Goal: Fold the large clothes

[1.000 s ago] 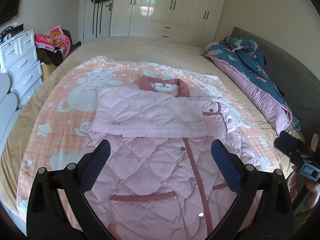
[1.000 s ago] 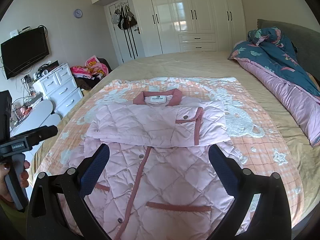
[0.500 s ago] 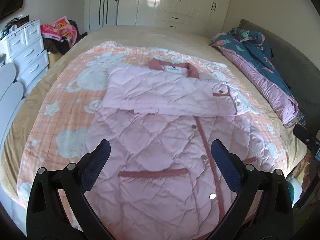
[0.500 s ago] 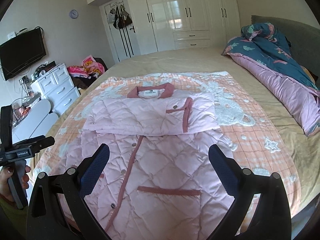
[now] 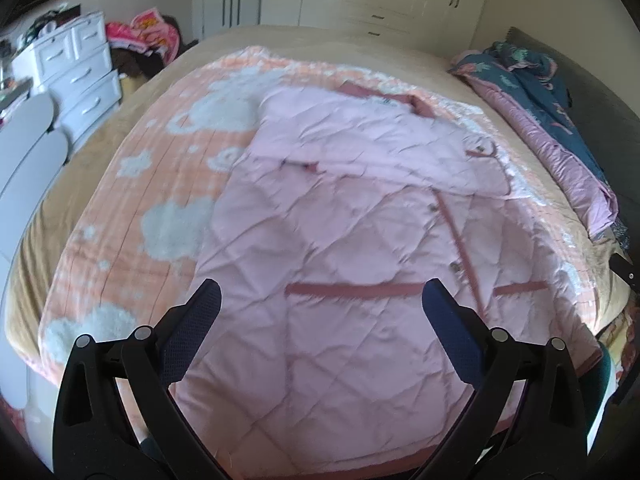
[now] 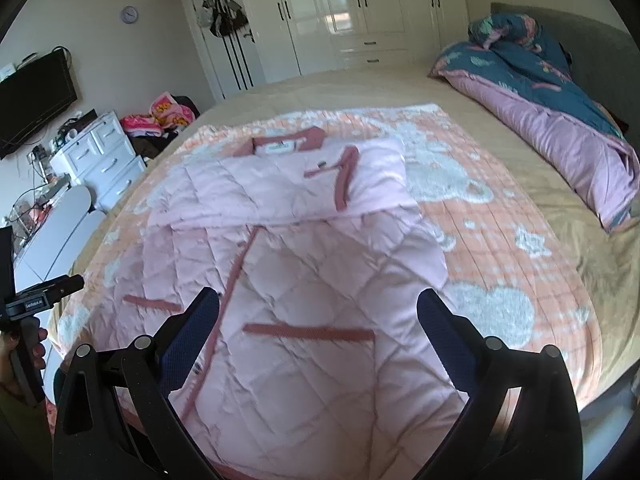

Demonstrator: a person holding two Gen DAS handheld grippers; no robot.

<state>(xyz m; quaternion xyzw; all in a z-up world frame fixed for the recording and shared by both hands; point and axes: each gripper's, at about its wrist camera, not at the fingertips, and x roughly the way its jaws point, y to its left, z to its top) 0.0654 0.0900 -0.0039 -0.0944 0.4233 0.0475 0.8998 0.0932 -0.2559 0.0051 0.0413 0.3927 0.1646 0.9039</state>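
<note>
A large pink quilted jacket (image 5: 348, 216) with dark pink trim lies flat on an orange blanket (image 5: 132, 184) on the bed, collar at the far end and both sleeves folded across the chest. The right wrist view shows the same jacket (image 6: 320, 264) with its hem close below. My left gripper (image 5: 320, 300) hovers open above the jacket's lower left part, nothing between its blue pads. My right gripper (image 6: 318, 308) hovers open over the lower right part, also empty. At the left edge of the right wrist view, a hand holds the left gripper's handle (image 6: 28, 312).
A rolled blue and pink duvet (image 6: 552, 92) lies along the bed's right side by a grey headboard. White drawers (image 5: 80, 72) and a pile of clothes stand left of the bed. White wardrobes (image 6: 360, 12) line the far wall. The bed's near edge is right below me.
Both grippers have pulled back toward the foot of the bed and dropped lower, so the jacket's hem has come into view. The jacket has not moved. Both stay open.
</note>
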